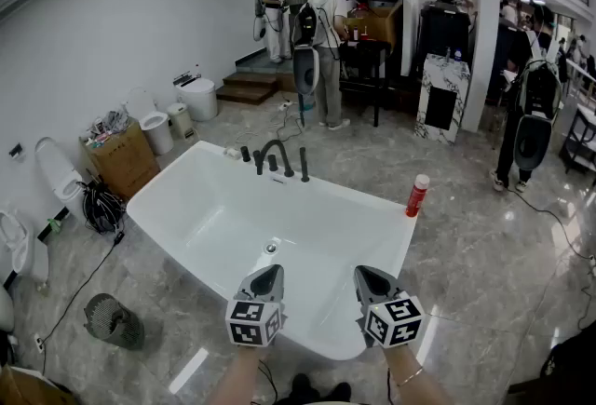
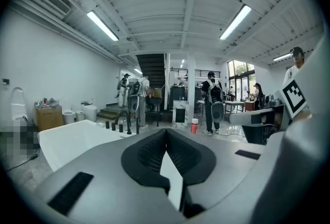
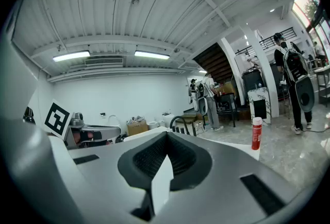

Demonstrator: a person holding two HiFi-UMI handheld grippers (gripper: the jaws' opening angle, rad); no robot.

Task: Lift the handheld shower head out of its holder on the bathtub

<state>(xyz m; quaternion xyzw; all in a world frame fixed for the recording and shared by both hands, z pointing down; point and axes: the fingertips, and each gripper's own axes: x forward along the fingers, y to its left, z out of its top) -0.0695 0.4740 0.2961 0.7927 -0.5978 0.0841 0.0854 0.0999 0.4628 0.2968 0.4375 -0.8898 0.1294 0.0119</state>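
A white bathtub [image 1: 196, 184] fills the middle of the head view. On its far rim stands a black tap set: a curved spout [image 1: 276, 152], small knobs, and a slim upright handheld shower head [image 1: 304, 165] in its holder. My left gripper [image 1: 268, 275] and right gripper [image 1: 370, 275] hover side by side over the tub's near end, far from the tap set. Both are shut with nothing between the jaws. In the left gripper view, the tap set [image 2: 124, 124] shows small beyond the closed left gripper [image 2: 166, 131]. The spout [image 3: 178, 122] shows past the closed right gripper [image 3: 166, 136].
A red bottle [image 1: 417, 195] stands on the tub's right rim. A cardboard box [image 1: 121, 156], toilets [image 1: 154, 126] and a wire basket [image 1: 114, 319] line the left wall. Several people [image 1: 326, 49] stand at the back by steps and tables. Cables lie on the marble floor.
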